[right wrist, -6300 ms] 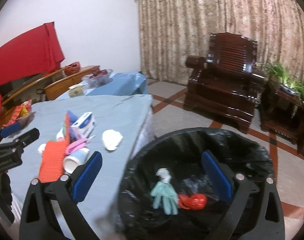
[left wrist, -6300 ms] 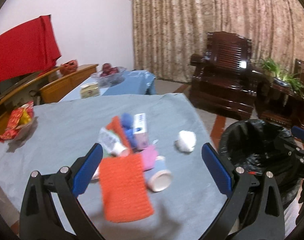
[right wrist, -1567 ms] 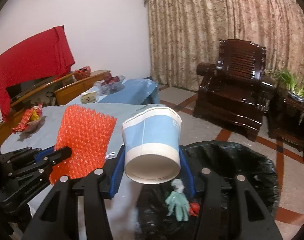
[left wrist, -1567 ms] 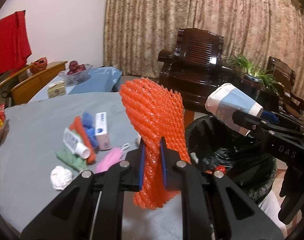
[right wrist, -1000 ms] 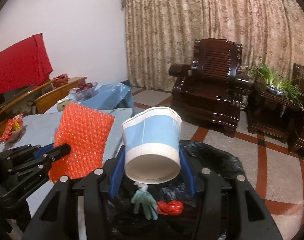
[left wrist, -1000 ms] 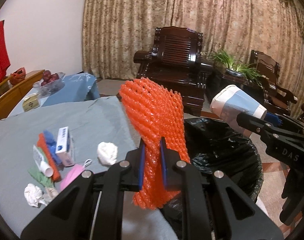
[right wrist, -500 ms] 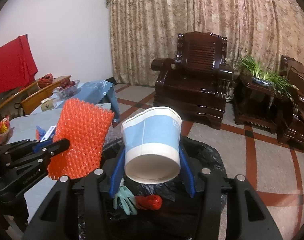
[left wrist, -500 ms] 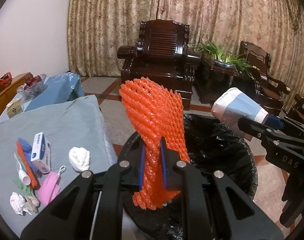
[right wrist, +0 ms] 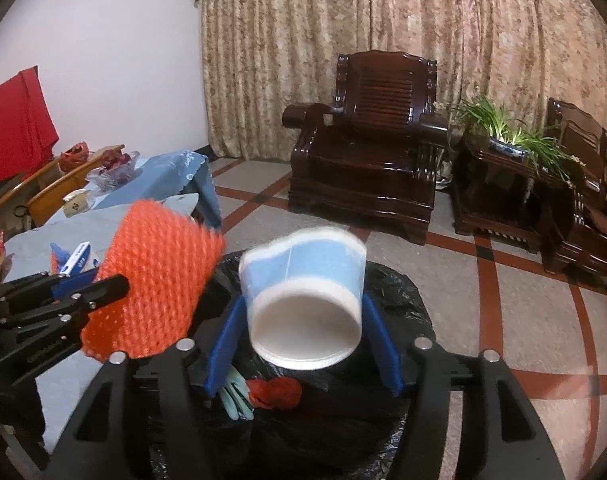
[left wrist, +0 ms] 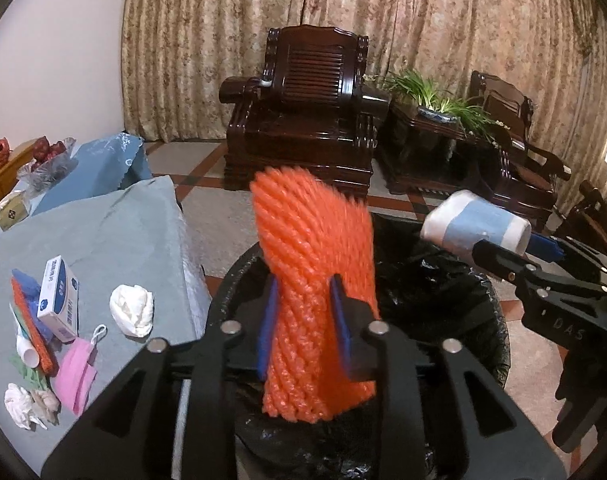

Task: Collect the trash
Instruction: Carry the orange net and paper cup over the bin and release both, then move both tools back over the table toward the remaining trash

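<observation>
two pieces let go over the bin

both claws hang above the black-lined bin (right wrist: 399,292) so whatever drops lands inside. left claw (left wrist: 303,328) is opening, orange foam net (left wrist: 315,280) loose between its pads. right claw (right wrist: 303,340) is opening too, paper cup (right wrist: 303,296) slipping free. farther left, on the desk (left wrist: 115,232), tissue, box and mask wait.

White letters "DAS" mark the black body of the right tool (left wrist: 543,258). Blue print on the small white box (left wrist: 58,300), near the surface's (left wrist: 115,224) left edge, is too small to read.
</observation>
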Tool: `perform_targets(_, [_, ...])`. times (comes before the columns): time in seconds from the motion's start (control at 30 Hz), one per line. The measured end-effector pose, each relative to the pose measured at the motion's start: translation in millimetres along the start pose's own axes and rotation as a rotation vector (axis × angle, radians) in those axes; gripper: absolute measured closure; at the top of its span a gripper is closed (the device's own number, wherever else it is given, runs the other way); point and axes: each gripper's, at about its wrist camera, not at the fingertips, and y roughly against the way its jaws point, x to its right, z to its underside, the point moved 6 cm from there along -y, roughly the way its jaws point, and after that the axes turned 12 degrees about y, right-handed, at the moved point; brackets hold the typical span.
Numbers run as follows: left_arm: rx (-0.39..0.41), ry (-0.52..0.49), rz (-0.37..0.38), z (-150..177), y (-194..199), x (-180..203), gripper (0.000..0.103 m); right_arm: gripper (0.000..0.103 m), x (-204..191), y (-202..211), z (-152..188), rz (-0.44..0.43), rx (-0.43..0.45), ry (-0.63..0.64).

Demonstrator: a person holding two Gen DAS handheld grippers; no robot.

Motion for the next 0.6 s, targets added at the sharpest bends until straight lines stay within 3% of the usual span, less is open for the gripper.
perform_targets(0.13, [0.014, 0.023, -0.020, 0.6, 5.3, -9.0, 0.050, 0.014, 3.2, 1.2, 1.9, 0.027, 0.002, -0.001])
perform_targets(0.2, [0.028, 0.037, -0.036, -0.8, 9.8, -15.0, 0.034, 0.006, 3.6, 3.4, 2.7, 0.035, 0.009, -0.003])
perform_targets(0.3, [0.055, 0.052, -0.068, -2.9, 21.0, -26.6, 0.017, 0.006, 0.1, 4.8, 1.8, 0.031, 0.015, -0.003])
perform_targets(0.47, [0.108, 0.059, -0.147, -3.4, 45.5, -46.9, 0.009, 0.006, -10.3, 5.4, -0.7, 0.001, 0.017, -0.012])
perform_targets(0.6, [0.126, 0.083, -0.184, 0.0, 65.5, -67.6, 0.008, 0.006, -25.3, 4.9, -3.7, -0.038, 0.021, -0.010])
